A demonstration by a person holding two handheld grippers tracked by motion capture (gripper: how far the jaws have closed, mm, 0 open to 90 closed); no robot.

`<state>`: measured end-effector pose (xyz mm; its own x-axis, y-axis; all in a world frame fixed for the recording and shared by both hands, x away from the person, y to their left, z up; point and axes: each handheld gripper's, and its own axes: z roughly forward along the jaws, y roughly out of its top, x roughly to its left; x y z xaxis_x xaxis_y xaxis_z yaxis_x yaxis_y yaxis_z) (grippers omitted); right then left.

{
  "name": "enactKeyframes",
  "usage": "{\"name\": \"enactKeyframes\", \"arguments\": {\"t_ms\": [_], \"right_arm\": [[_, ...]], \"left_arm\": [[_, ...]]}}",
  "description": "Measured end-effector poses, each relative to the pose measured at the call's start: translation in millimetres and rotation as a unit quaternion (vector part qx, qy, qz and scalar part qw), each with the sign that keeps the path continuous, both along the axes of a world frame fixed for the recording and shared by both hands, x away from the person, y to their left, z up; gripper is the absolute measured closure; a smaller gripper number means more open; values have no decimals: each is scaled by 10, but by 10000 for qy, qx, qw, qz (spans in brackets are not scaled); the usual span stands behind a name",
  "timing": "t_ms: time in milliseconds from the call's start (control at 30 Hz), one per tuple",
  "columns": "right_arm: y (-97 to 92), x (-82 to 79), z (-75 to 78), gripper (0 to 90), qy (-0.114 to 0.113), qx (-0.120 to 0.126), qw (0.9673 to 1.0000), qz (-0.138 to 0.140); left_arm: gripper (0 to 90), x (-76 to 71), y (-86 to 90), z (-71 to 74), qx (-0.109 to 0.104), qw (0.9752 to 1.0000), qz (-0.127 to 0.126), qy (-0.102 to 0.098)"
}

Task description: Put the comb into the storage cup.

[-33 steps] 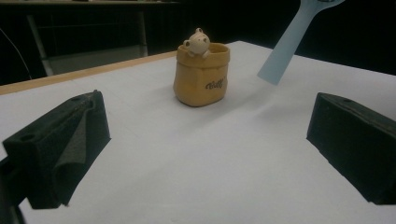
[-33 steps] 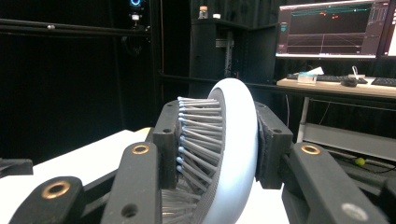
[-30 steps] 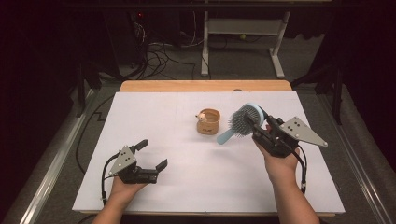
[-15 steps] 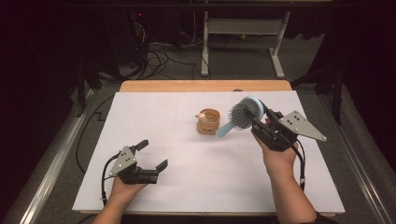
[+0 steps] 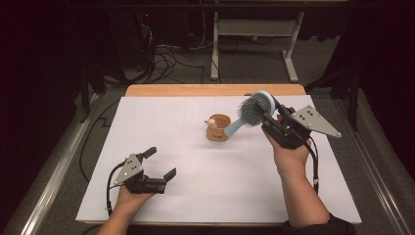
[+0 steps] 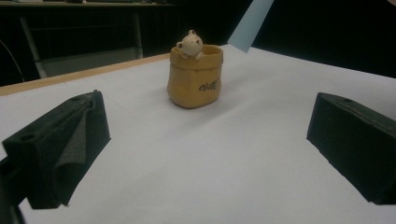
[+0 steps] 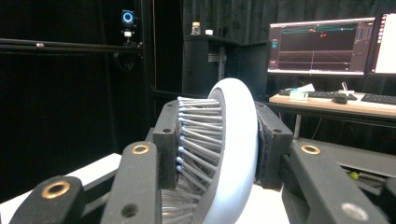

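My right gripper (image 5: 266,113) is shut on the round head of a light blue hairbrush (image 5: 255,109), held in the air over the table's right half. The brush handle slants down to the left, its tip over the rim of a small tan pot with a bear figure (image 5: 218,127). In the right gripper view the jaws clamp the brush head (image 7: 233,140), bristles to the left. My left gripper (image 5: 159,162) rests open on the white table sheet (image 5: 161,122) at the front left. Its view looks between the spread jaws at the pot (image 6: 195,74), with the handle tip (image 6: 250,25) above it.
A wooden table edge (image 5: 215,90) runs along the far side. Beyond it stand a desk frame (image 5: 254,29) and cables on the floor. Monitors (image 7: 320,45) on a desk appear in the right gripper view. Metal rails flank the table.
My right gripper has lifted the hairbrush and carried it left and away, bringing the handle tip over the pot. The left gripper has stayed put.
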<state>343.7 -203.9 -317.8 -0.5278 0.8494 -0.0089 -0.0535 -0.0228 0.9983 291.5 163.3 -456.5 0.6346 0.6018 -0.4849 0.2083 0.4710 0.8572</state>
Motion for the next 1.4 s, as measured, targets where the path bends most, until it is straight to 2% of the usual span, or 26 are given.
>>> {"name": "enactKeyframes", "arguments": {"t_ms": [600,1067,1400], "right_arm": [[176,255,100,612,-22,-47,10000,-50],[257,468,24,611,129,-134,9997,-133],[354,557,-2,610,188,-194,9996,-123]], "left_arm": [[3,-3,56,11,-130,9999,34,-8],[3,-10,26,-2,-87,10000,-34,-10],[3,-21,6,-12,-53,10000,-83,-7]]}}
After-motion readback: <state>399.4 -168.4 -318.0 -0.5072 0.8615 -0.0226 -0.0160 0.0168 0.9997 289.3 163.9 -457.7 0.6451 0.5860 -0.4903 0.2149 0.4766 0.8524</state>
